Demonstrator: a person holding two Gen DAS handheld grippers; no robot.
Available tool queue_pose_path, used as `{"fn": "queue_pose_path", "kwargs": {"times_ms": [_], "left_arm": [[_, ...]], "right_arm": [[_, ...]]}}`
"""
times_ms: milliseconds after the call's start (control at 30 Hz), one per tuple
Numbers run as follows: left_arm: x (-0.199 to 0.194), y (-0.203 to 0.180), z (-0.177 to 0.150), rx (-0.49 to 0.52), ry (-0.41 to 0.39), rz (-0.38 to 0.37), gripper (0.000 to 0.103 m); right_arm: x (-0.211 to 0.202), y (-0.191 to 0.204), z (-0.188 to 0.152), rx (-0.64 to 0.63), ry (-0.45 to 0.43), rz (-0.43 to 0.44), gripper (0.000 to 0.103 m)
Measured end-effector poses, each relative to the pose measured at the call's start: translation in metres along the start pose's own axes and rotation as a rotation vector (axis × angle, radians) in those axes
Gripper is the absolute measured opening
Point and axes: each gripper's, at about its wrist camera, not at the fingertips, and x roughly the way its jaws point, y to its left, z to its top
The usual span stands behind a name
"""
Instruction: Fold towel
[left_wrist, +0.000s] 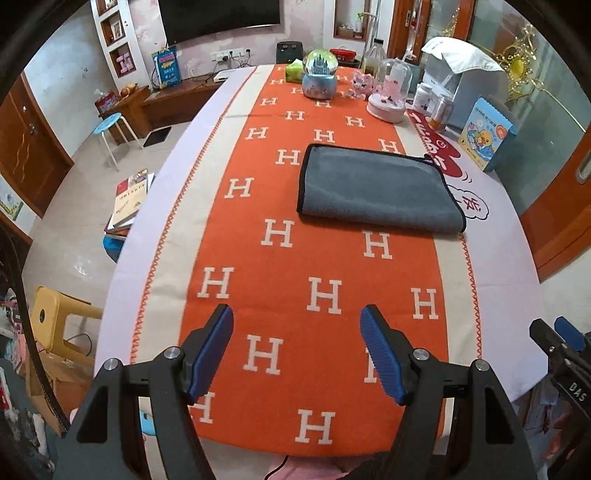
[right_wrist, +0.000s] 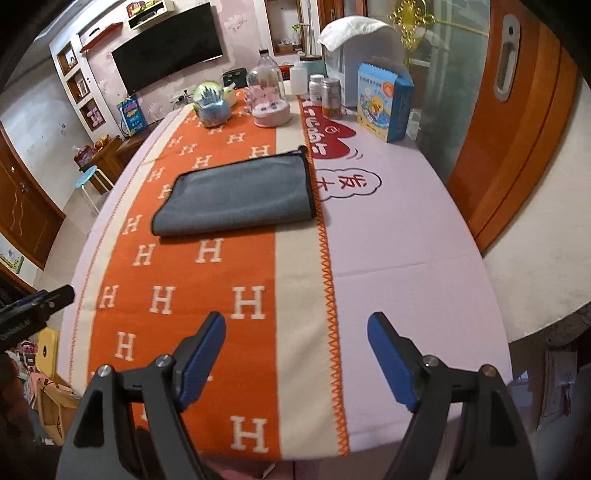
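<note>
A grey towel (left_wrist: 376, 188) with a black hem lies folded flat on the orange H-patterned runner (left_wrist: 295, 266) in the middle of the table. It also shows in the right wrist view (right_wrist: 240, 194). My left gripper (left_wrist: 297, 314) is open and empty, held above the near end of the runner, well short of the towel. My right gripper (right_wrist: 295, 321) is open and empty, above the runner's right edge near the table's front. Its tip shows at the right edge of the left wrist view (left_wrist: 554, 338).
Snow globes (left_wrist: 319, 75), a glass dome (left_wrist: 391, 92), jars (left_wrist: 441, 112) and a blue box (left_wrist: 484, 134) crowd the table's far end and right side. A white appliance (right_wrist: 362, 48) stands behind them. Stools (left_wrist: 110, 129) and books (left_wrist: 129, 199) are left of the table.
</note>
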Motion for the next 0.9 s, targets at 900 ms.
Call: {"fn": "queue_pose_path", "kwargs": {"times_ms": [900], "left_arm": [[-0.086, -0.01, -0.024, 0.028, -0.219, 0.032, 0.09]], "right_arm": [[-0.06, 0.051, -0.019, -0.025, -0.088, 0.018, 0.103]]}}
